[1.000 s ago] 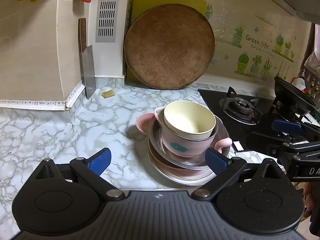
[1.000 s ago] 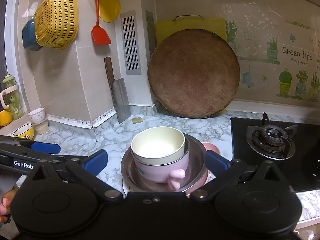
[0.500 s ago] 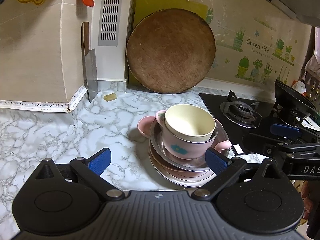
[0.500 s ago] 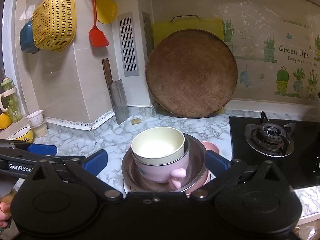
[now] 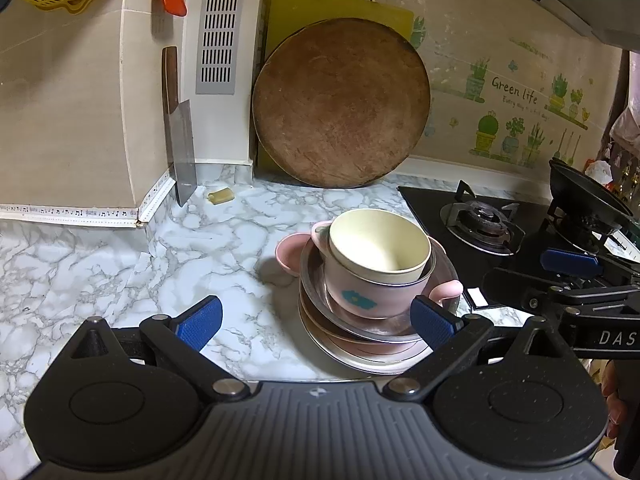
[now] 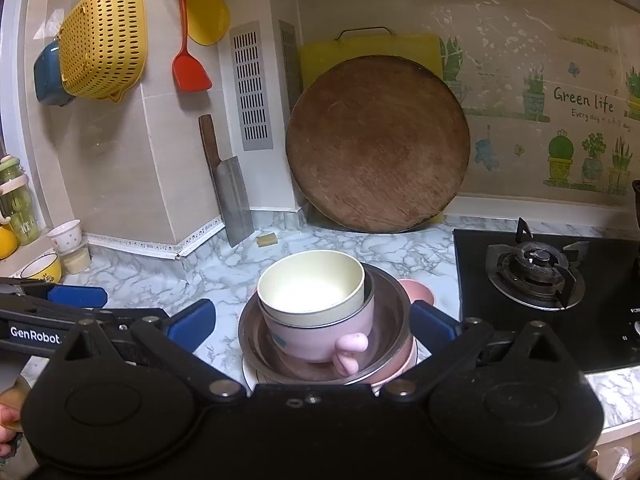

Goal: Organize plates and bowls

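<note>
A stack of dishes stands on the marble counter. A cream bowl [image 5: 380, 246] [image 6: 314, 286] sits inside a pink two-handled bowl [image 5: 362, 294] [image 6: 320, 338], which rests in a steel bowl [image 5: 320, 280] [image 6: 390, 300] on pink and white plates [image 5: 360, 350]. A small pink dish [image 5: 288, 254] [image 6: 418, 290] touches the stack. My left gripper [image 5: 316, 318] is open and empty, in front of the stack's left side. My right gripper [image 6: 312, 324] is open and empty, with its fingers on either side of the stack.
A round wooden board [image 5: 340, 104] and a yellow cutting board [image 6: 372, 54] lean on the back wall. A cleaver [image 5: 182, 152] stands at the wall corner. A gas hob [image 5: 484, 220] with a black wok [image 5: 588, 192] lies to the right. Cups [image 6: 66, 236] stand at far left.
Both grippers drew back and rose slightly, so the stack sits a little lower and smaller in view. The dishes have not moved.
</note>
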